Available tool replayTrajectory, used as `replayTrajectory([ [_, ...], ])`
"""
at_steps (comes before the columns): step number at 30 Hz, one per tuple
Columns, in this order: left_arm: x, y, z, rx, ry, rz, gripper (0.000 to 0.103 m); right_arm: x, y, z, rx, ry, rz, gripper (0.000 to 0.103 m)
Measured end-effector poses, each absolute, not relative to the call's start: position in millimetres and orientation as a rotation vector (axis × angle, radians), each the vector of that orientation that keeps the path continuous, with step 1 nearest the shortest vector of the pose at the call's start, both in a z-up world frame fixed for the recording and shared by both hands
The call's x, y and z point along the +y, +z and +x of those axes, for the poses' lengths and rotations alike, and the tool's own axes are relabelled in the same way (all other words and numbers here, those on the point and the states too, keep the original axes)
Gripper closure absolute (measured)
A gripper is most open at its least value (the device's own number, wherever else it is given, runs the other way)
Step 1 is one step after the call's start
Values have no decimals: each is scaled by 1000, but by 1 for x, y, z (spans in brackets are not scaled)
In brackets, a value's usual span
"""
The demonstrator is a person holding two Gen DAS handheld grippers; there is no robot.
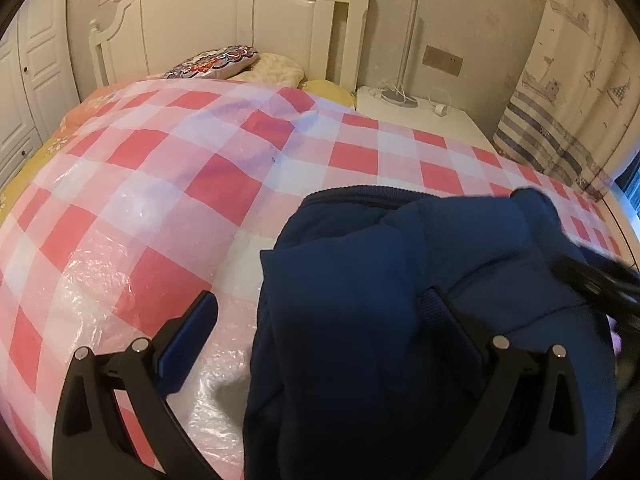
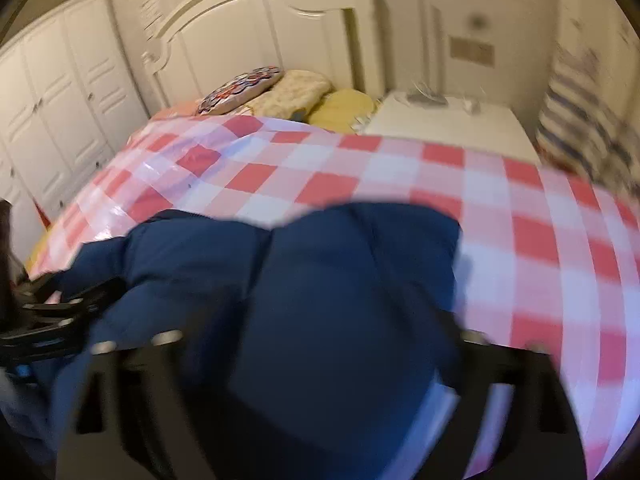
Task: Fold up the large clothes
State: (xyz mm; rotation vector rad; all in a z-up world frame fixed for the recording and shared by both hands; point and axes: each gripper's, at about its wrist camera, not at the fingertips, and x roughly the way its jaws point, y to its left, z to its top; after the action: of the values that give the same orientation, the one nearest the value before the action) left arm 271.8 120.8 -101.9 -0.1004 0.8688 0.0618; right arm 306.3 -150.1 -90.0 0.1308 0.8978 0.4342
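A dark blue garment (image 1: 380,320) lies bunched on a bed covered by a red, pink and white checked plastic sheet (image 1: 160,184). In the left wrist view the garment fills the area from 3 to 6 o'clock, its zipped edge curving across the top of the heap. The left gripper (image 1: 324,320) has its 2 fingers spread wide: the finger at 7 o'clock (image 1: 192,332) hangs over bare sheet, apart from the cloth, while the finger at 5 o'clock (image 1: 444,320) lies against the garment, so the jaws are open and clamp nothing. At 3 o'clock the right gripper (image 1: 600,284) shows as a blurred black shape at the garment's far edge. The right wrist view is blurred by motion; there the garment (image 2: 320,280) sits from centre to 6 o'clock, and the right gripper (image 2: 316,344) stands wide open with cloth lying between its fingers, not pinched. The left gripper (image 2: 52,312) appears at 9 o'clock. Toward 12 o'clock stand a white headboard (image 1: 224,16), pillows (image 1: 224,62) and a white bedside table (image 1: 424,116).
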Motion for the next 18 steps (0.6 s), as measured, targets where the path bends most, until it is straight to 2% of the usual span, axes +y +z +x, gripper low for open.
replayTrajectory([
  [8,137,-86,223,837,47,-137,2,-196,-98,210,930,566,341,7],
  [12,168,-97,201,896,-38,-307,2,-194,-114,186,990,689,442,7],
  [18,171,-108,182,918,-79,-316,2,-182,-129,179,1032,755,530,7],
])
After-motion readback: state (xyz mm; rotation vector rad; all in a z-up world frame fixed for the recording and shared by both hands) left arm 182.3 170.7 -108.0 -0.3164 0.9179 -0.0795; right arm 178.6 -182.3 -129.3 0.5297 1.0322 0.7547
